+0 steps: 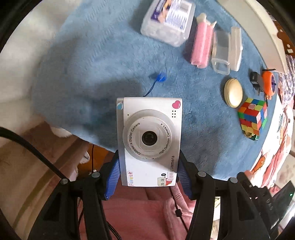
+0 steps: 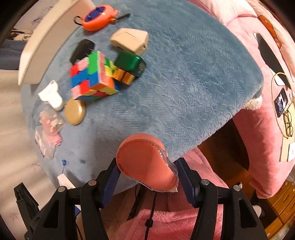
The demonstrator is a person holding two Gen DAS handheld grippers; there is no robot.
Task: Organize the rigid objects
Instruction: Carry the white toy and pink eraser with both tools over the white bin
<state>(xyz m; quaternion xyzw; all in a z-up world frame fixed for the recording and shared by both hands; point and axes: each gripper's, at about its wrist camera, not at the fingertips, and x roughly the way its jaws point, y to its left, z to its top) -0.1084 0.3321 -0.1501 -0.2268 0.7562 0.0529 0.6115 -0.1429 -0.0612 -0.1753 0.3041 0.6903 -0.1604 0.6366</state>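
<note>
the white children's digital camera (image 1: 149,141) is clamped by its two short sides between the blue pads of the left gripper (image 1: 148,177), lens facing the viewer, held above the near edge of the blue plush cover (image 1: 88,61). the right gripper (image 2: 147,181) is closed on a salmon-pink rounded case (image 2: 145,162), also above that cover's near edge. farther back on the cover lie a colour cube (image 2: 92,75), a green box (image 2: 130,62), an orange tape measure (image 2: 98,17), a beige round compact (image 2: 75,112) and a clear tub of cotton swabs (image 1: 168,21).
</note>
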